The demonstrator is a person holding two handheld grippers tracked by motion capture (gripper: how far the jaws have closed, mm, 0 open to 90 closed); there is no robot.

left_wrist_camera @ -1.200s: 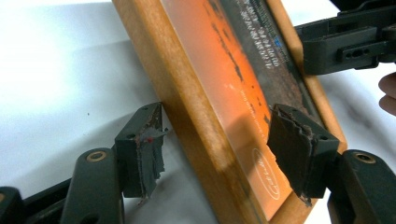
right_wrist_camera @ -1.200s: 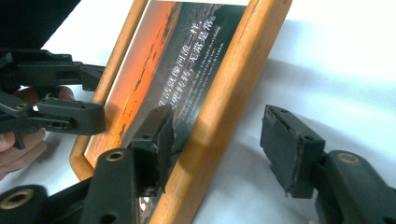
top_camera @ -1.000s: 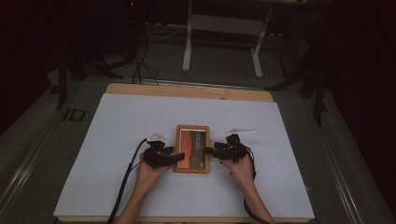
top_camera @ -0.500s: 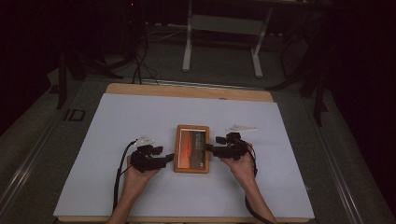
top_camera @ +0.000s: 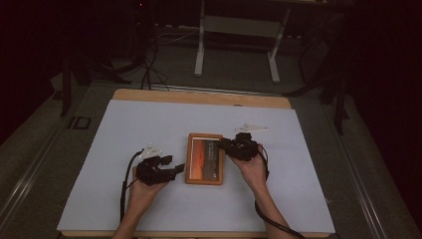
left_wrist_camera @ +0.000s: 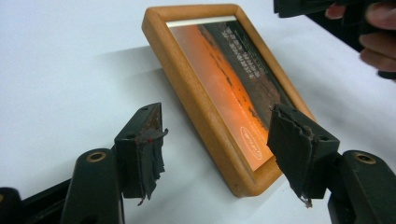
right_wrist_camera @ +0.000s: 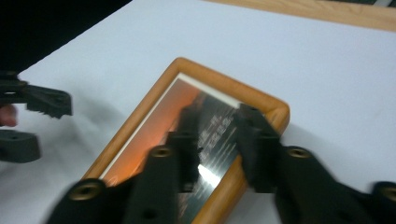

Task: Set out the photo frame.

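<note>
One wooden picture frame, portrait format, lying flat and face up near the middle of the white table cover; long axis runs away from the person, short edges near and far. Orange-and-dark print under the glass, with a pale strip along the far short edge.

Left gripper: jaws apart, nothing between them, just off the frame's near left corner, not touching.

Right gripper: over the frame's far right edge; jaws have just been closing. The right gripper view is blurred, so contact with the rim cannot be told.
</note>
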